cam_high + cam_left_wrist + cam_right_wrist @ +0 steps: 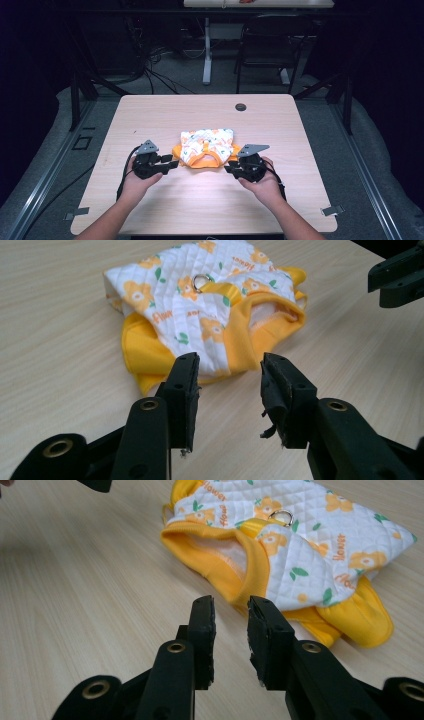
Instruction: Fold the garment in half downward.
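A small quilted pet garment (206,147), white with orange flowers and yellow trim, lies folded on the wooden table (150,115). A metal ring (199,282) sits on its back. My left gripper (172,162) is just left of the garment (200,315), its jaws apart with nothing between them. My right gripper (229,167) is just right of the garment (280,545), jaws apart and empty too. In the left gripper view my left gripper (229,377) points at the yellow hem. In the right gripper view my right gripper (231,617) points at the orange-lined opening.
A round cable hole (240,107) sits near the table's far edge. Beyond the table stand a black chair (270,45) and a white desk leg (207,50). Bare wood lies on all sides of the garment.
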Action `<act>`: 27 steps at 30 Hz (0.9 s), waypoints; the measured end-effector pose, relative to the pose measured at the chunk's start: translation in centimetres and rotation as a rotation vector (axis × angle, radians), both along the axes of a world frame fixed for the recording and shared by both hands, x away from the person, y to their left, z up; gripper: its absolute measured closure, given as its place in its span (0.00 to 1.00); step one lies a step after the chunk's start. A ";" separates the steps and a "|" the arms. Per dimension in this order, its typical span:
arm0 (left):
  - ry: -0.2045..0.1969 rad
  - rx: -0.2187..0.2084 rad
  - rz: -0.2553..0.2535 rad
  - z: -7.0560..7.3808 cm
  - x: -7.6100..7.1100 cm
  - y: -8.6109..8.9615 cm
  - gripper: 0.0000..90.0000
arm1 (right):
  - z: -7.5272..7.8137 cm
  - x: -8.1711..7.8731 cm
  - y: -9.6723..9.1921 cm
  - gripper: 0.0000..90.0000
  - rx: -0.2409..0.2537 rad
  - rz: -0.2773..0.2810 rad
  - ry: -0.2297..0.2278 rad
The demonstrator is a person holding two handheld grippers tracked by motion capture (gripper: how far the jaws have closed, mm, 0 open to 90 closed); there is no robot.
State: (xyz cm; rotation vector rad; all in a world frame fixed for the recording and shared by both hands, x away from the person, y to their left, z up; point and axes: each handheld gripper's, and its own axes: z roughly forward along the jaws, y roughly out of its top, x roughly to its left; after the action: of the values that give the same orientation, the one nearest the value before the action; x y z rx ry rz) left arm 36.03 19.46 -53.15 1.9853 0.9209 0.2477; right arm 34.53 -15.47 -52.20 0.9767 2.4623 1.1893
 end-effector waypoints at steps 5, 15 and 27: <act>0.017 -0.023 0.020 -0.8 -1.0 1.1 0.63 | -0.4 -1.3 -0.9 0.76 -0.004 -0.013 -0.008; 0.020 0.007 0.022 -2.5 -2.9 2.0 0.60 | -2.0 -3.3 -1.9 0.73 -0.031 -0.021 0.004; -0.009 0.073 0.016 -3.8 -3.0 2.1 0.57 | -4.0 -2.7 -2.7 0.69 -0.010 -0.093 0.036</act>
State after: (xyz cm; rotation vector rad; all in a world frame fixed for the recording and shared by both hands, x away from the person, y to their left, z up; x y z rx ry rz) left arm 33.07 21.59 -56.92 2.0422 0.9347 0.3027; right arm 31.81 -18.14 -56.24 1.1071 2.4188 1.1382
